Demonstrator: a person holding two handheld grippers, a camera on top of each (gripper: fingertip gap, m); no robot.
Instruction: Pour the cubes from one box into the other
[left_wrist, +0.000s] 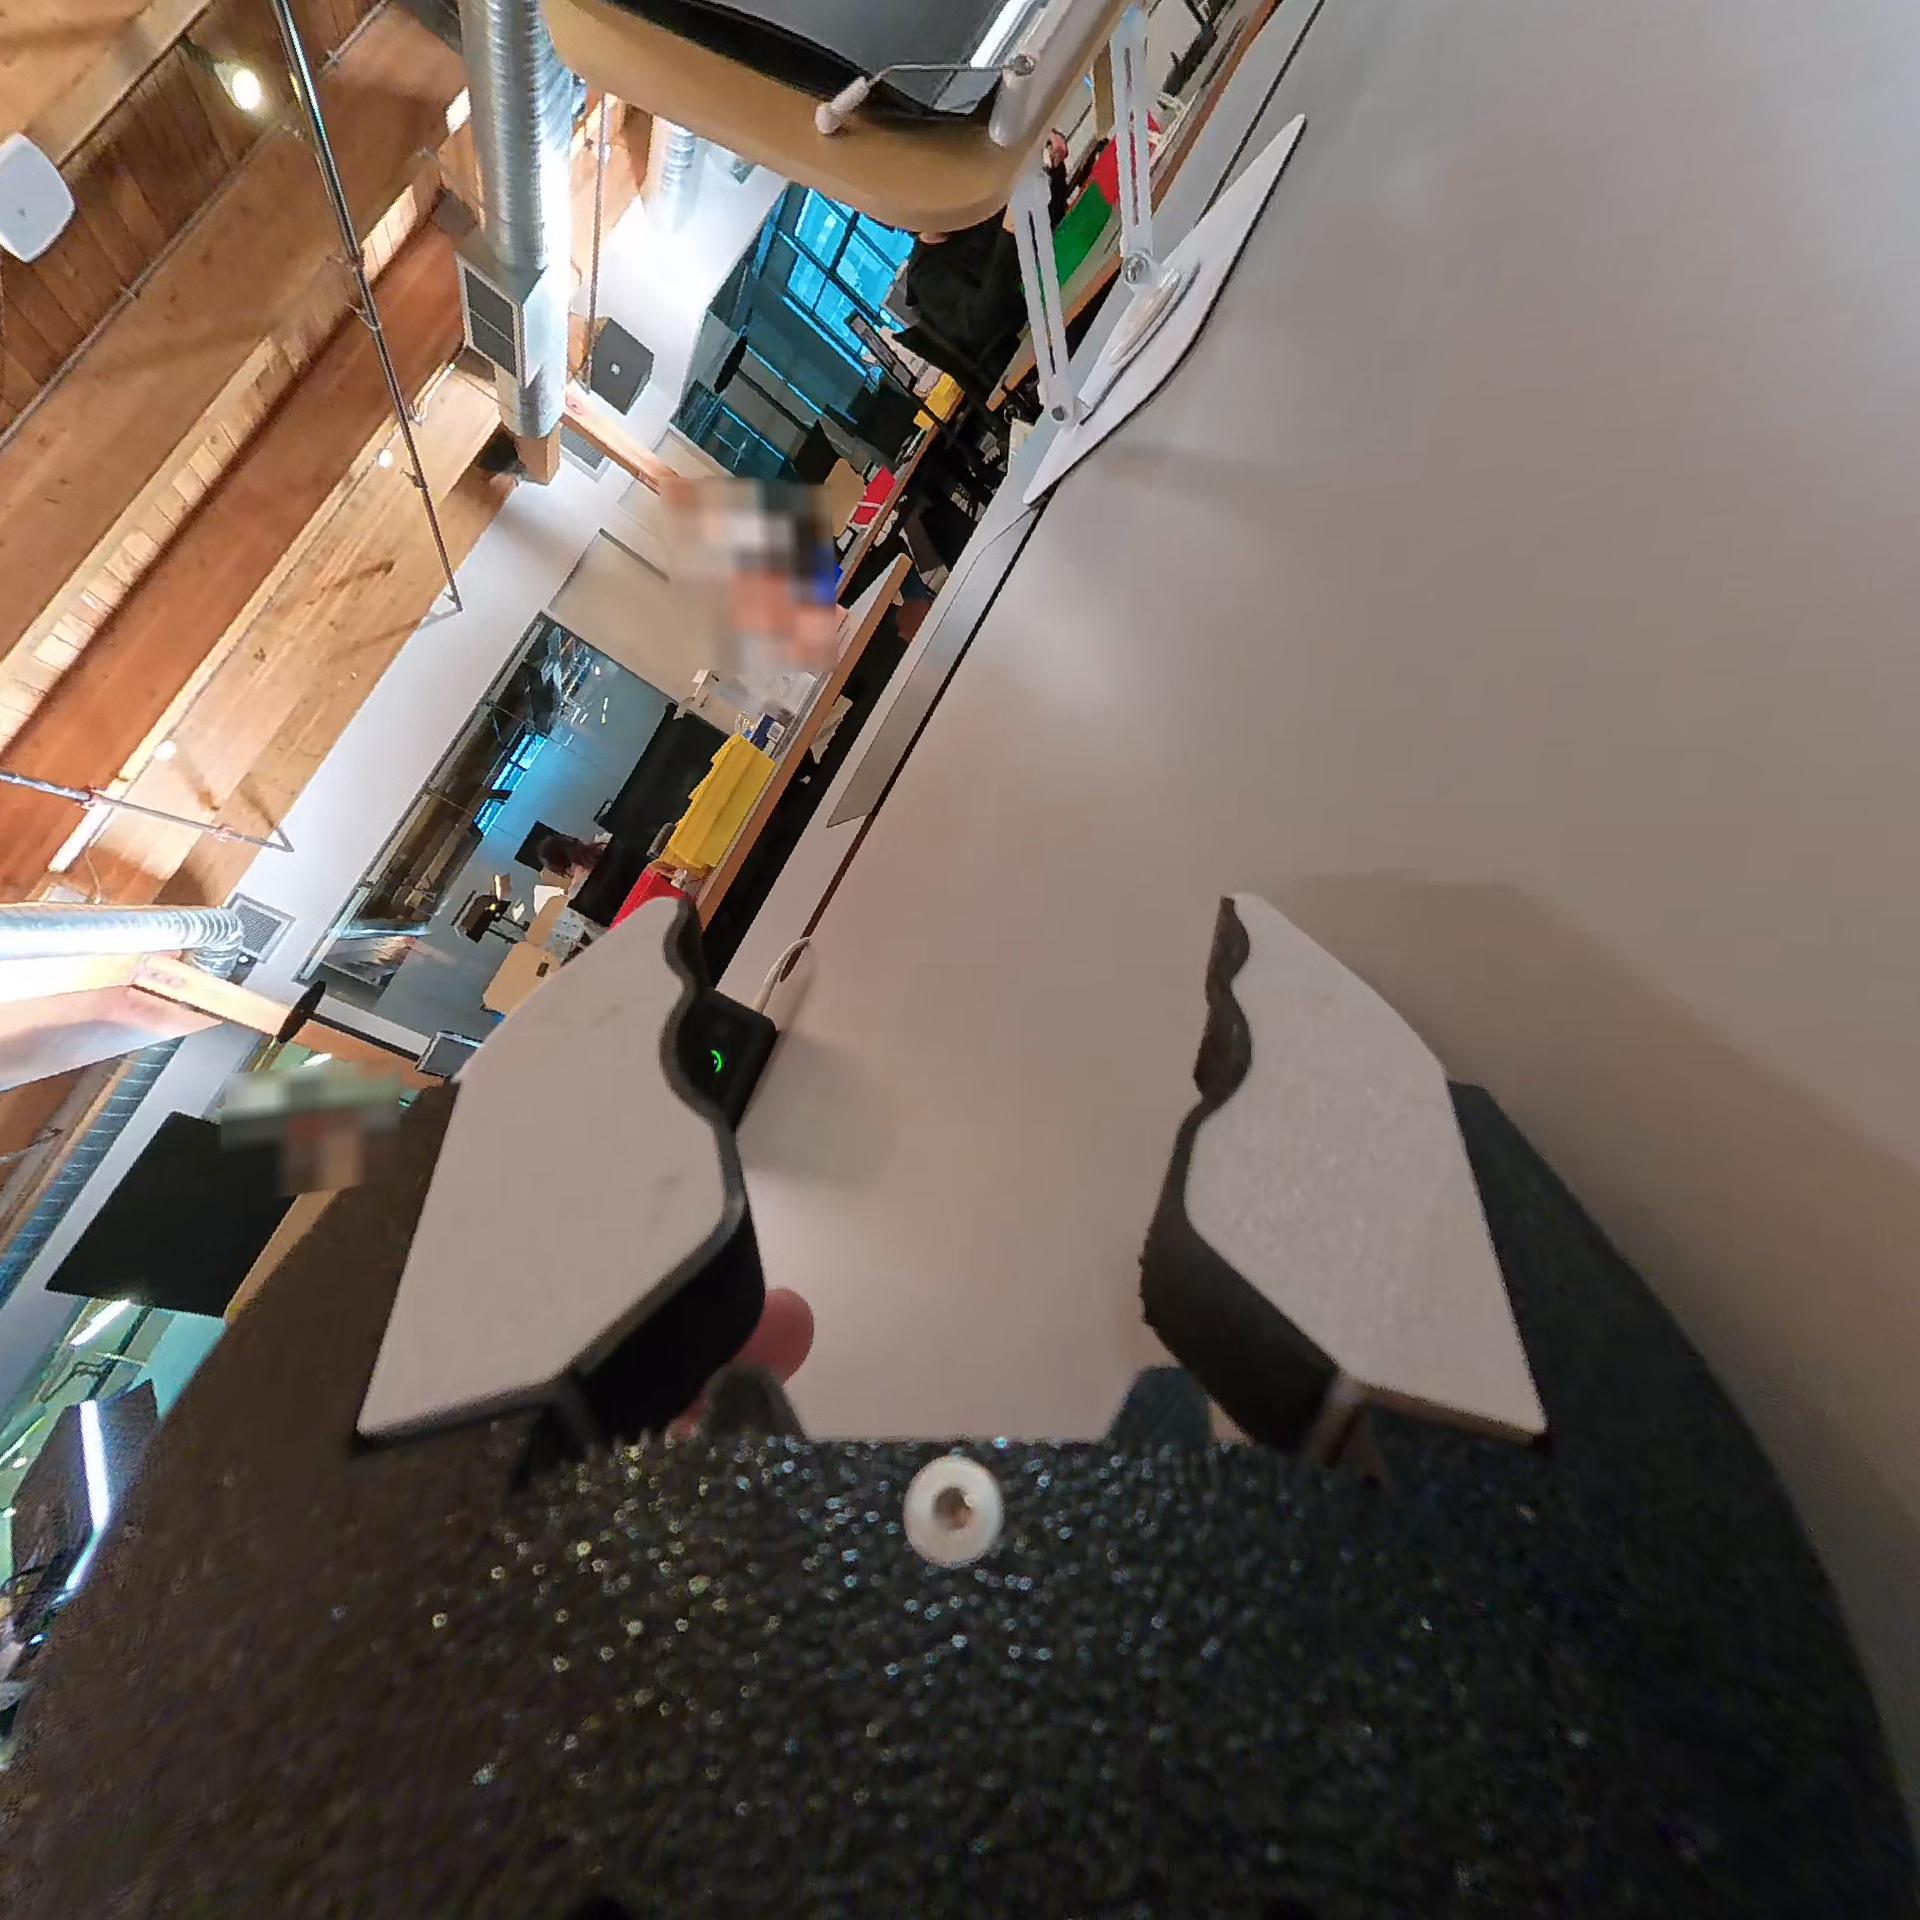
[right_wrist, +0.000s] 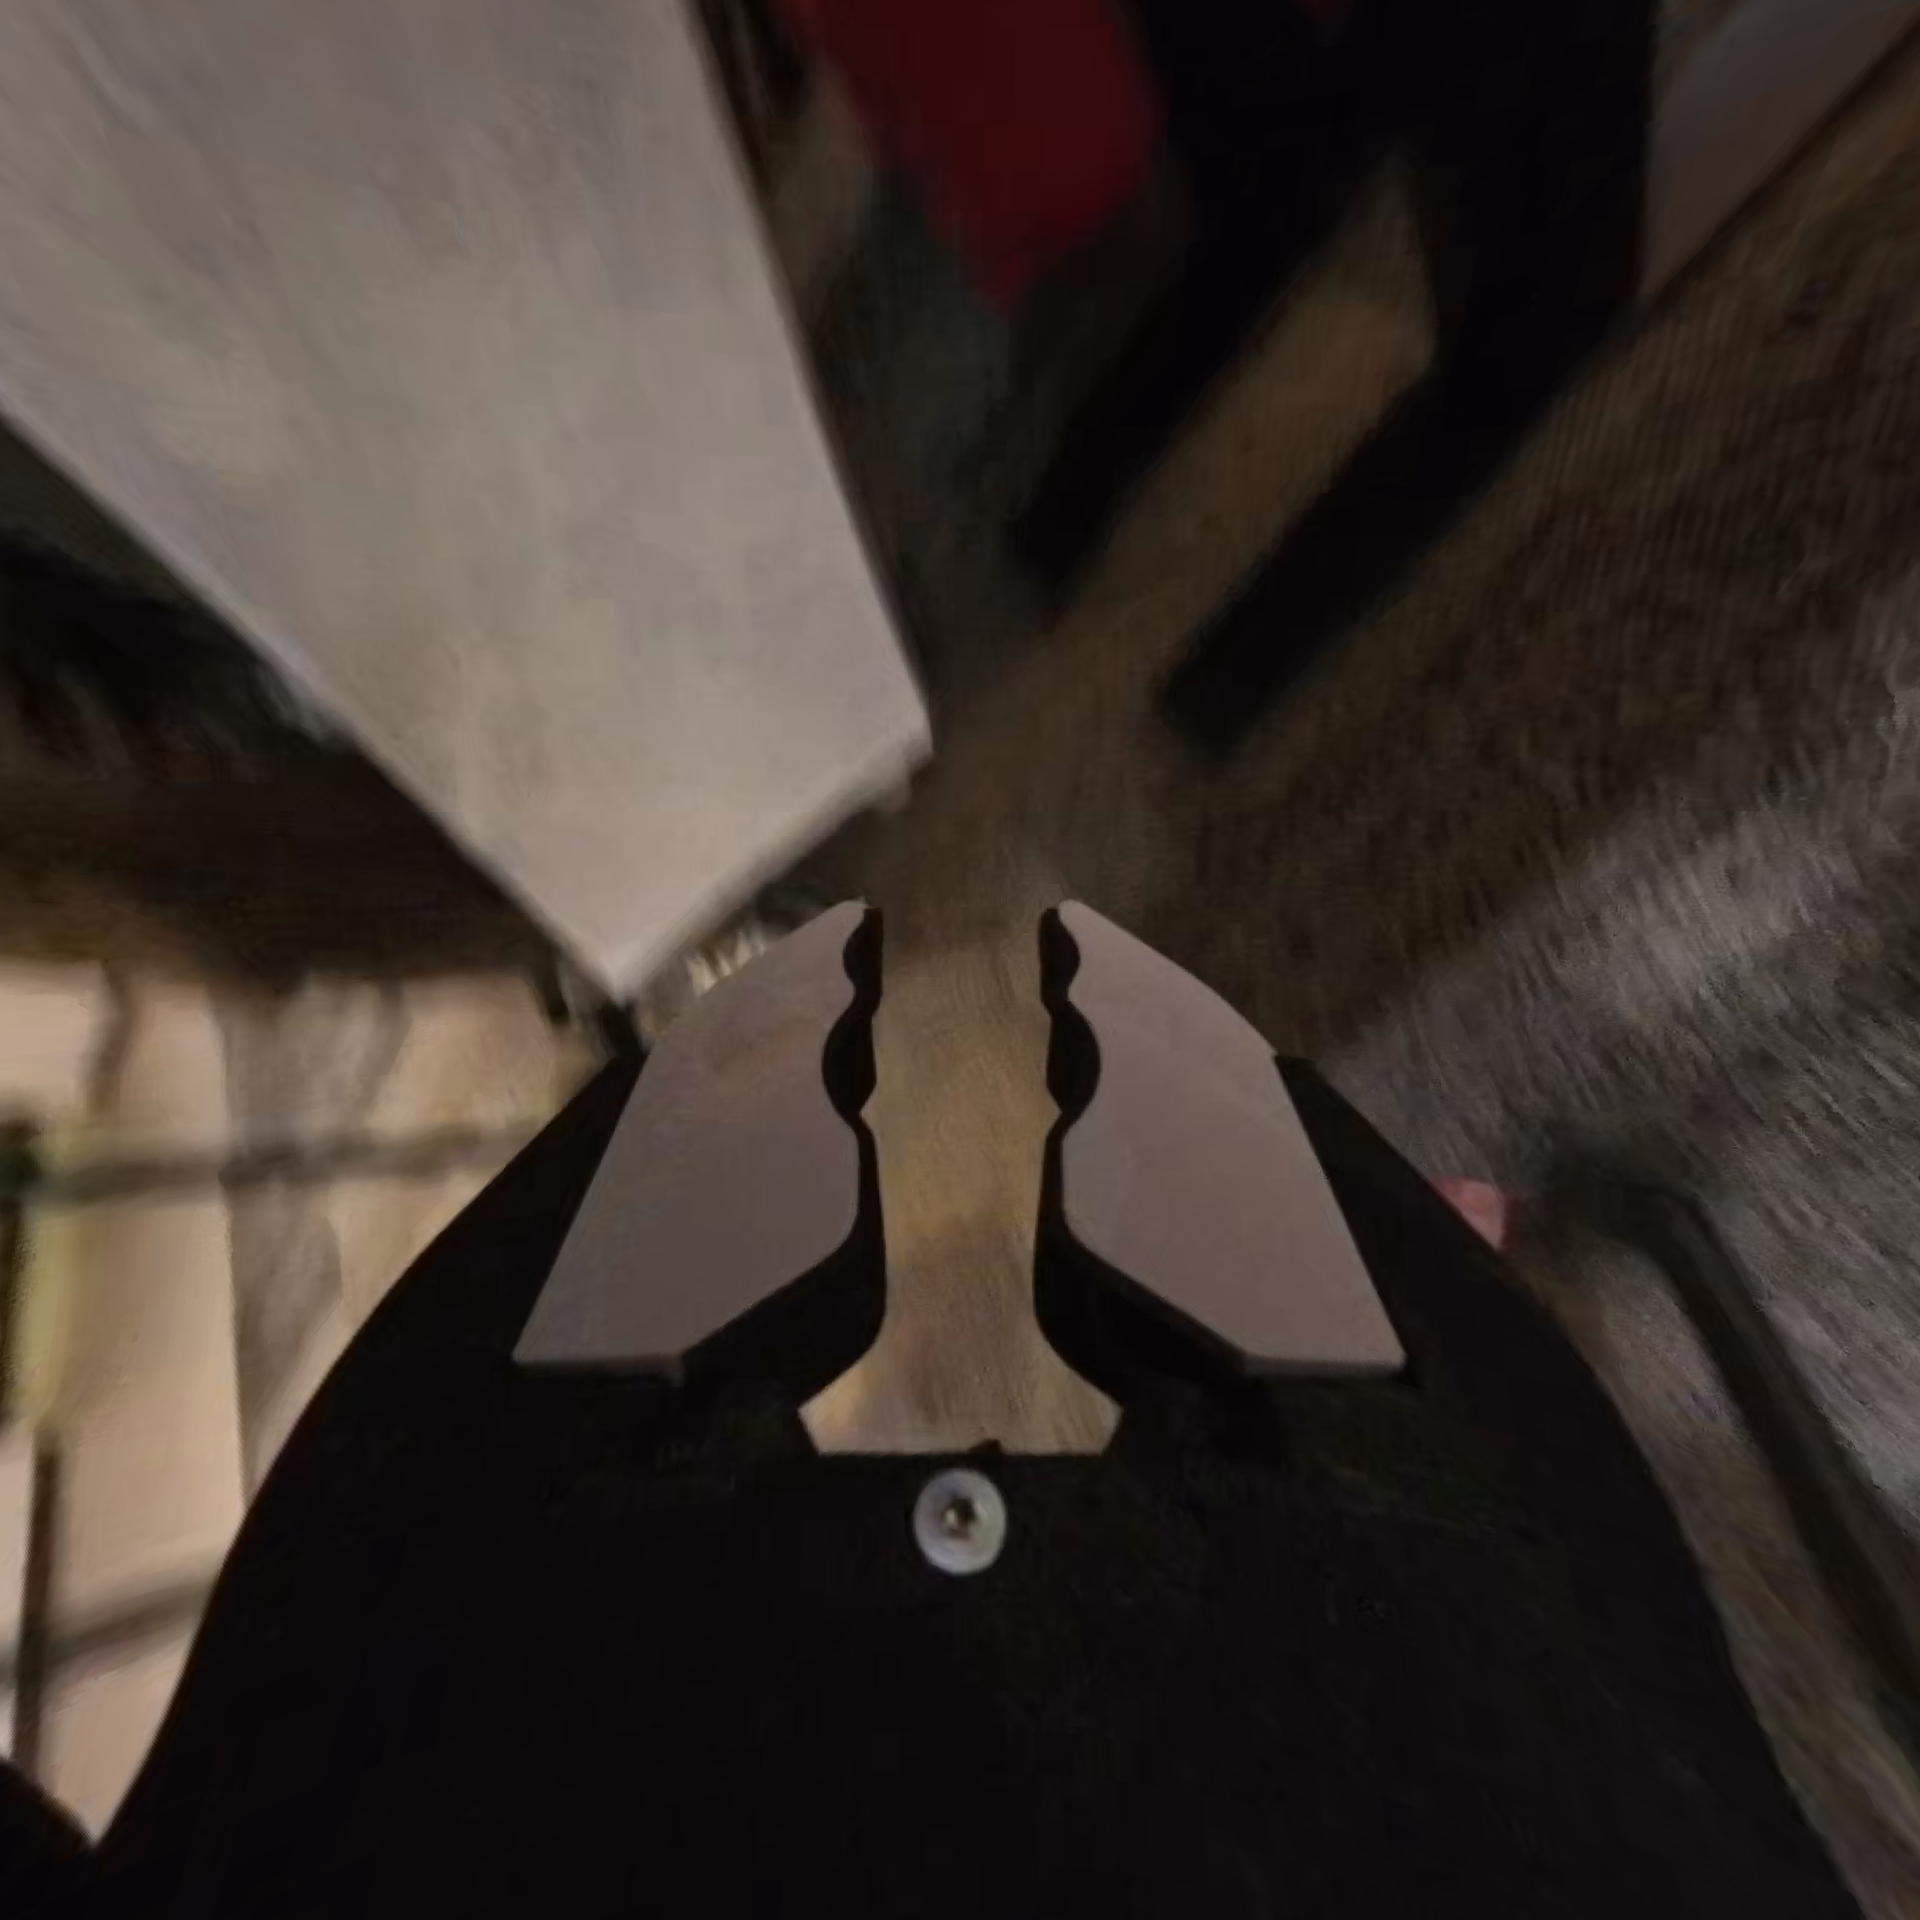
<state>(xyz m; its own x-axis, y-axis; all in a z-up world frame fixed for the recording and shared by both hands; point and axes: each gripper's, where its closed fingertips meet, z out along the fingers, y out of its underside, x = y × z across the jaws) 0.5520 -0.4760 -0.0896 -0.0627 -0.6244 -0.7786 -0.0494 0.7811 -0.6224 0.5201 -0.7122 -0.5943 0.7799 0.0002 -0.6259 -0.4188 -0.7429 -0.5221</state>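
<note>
No box and no cubes show in either view. My left gripper is open wide and empty, and it hangs over a white table; the view is rolled to one side. My right gripper has its fingers a narrow gap apart with nothing between them. The right wrist view is heavily blurred. It looks past a corner of a white table top toward a brown wooden surface and grey floor.
A small black device with a green light and a white cable lies on the table by my left finger. A white lamp stand on a flat base stands farther off. A person's fingertip shows behind the left finger. Workbenches with coloured bins lie beyond the table edge.
</note>
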